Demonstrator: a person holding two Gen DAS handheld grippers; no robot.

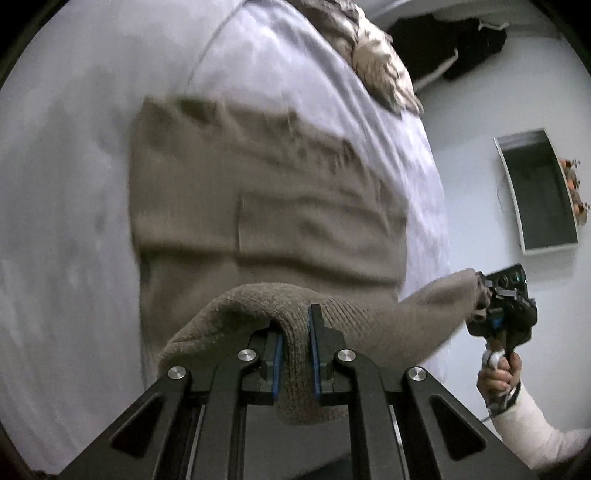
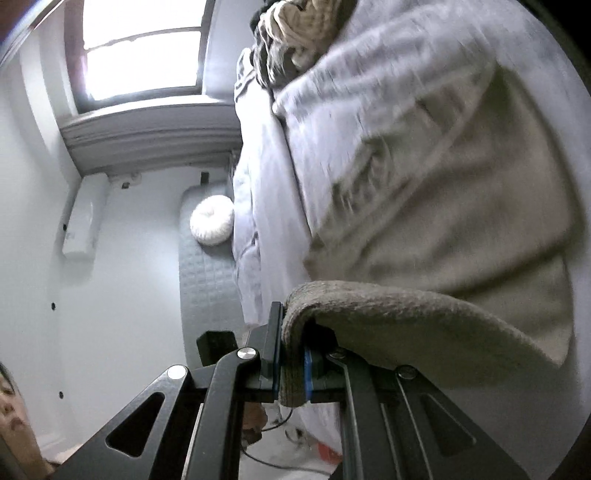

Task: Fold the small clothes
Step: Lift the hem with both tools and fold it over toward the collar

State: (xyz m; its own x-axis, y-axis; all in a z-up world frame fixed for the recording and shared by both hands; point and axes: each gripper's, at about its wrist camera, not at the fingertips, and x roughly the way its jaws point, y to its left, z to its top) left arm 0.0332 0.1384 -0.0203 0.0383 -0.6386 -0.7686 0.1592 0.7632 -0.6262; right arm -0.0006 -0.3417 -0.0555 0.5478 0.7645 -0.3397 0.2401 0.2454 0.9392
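Observation:
A taupe knitted garment [image 1: 258,206] lies spread on the pale grey bed cover [image 1: 66,184], blurred by motion. My left gripper [image 1: 295,325] is shut on a lifted edge of the knit. The right gripper [image 1: 495,302] shows at the right of the left wrist view, shut on another corner of the same edge, which is pulled taut between the two. In the right wrist view the right gripper [image 2: 291,332] pinches the knit edge, and the garment [image 2: 443,206] stretches away over the bed cover [image 2: 369,74].
A pile of patterned clothes [image 1: 376,62] lies at the bed's far end, also in the right wrist view [image 2: 295,29]. A mirror [image 1: 543,192] and dark clothes [image 1: 443,44] are by the wall. A round white cushion [image 2: 212,220] and window [image 2: 140,48] lie beyond the bed.

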